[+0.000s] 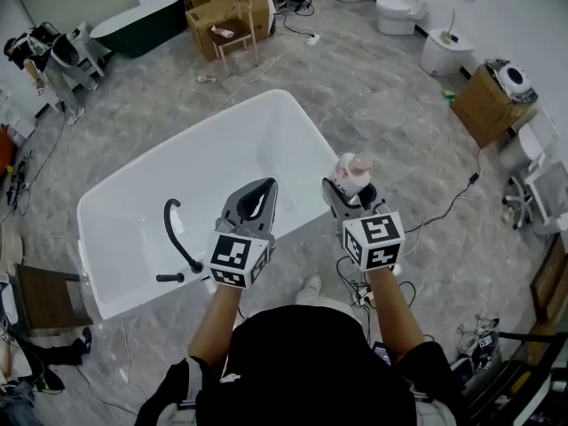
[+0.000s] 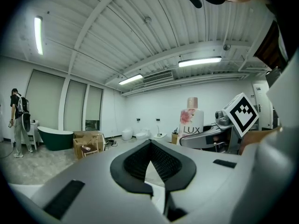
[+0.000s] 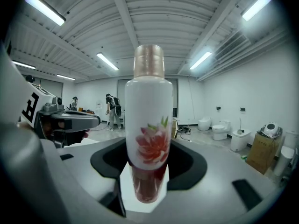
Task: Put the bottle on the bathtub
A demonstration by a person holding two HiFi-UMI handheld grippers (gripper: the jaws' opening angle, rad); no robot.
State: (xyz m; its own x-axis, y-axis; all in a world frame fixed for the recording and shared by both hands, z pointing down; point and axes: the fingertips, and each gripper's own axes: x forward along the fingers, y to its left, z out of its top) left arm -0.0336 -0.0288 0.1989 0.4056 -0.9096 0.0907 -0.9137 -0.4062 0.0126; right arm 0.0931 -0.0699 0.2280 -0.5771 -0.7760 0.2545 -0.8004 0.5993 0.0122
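Observation:
A white bottle (image 1: 352, 174) with a pink flower print and a pinkish cap stands upright in my right gripper (image 1: 351, 193), which is shut on its lower part. It fills the middle of the right gripper view, bottle (image 3: 149, 125) between the jaws of the right gripper (image 3: 149, 150). The bottle hangs over the floor just right of the white bathtub (image 1: 191, 145). My left gripper (image 1: 264, 185) is shut and holds nothing, above the tub's near right rim. In the left gripper view the left gripper (image 2: 149, 143) has the bottle (image 2: 190, 120) to its right.
A black faucet (image 1: 177, 238) rises at the tub's near end. Cardboard boxes (image 1: 226, 11), a dark green tub (image 1: 138, 25) and toilets (image 1: 399, 11) stand at the far side. A cable (image 1: 444, 207) trails on the floor at right. A person (image 3: 112, 108) stands far off.

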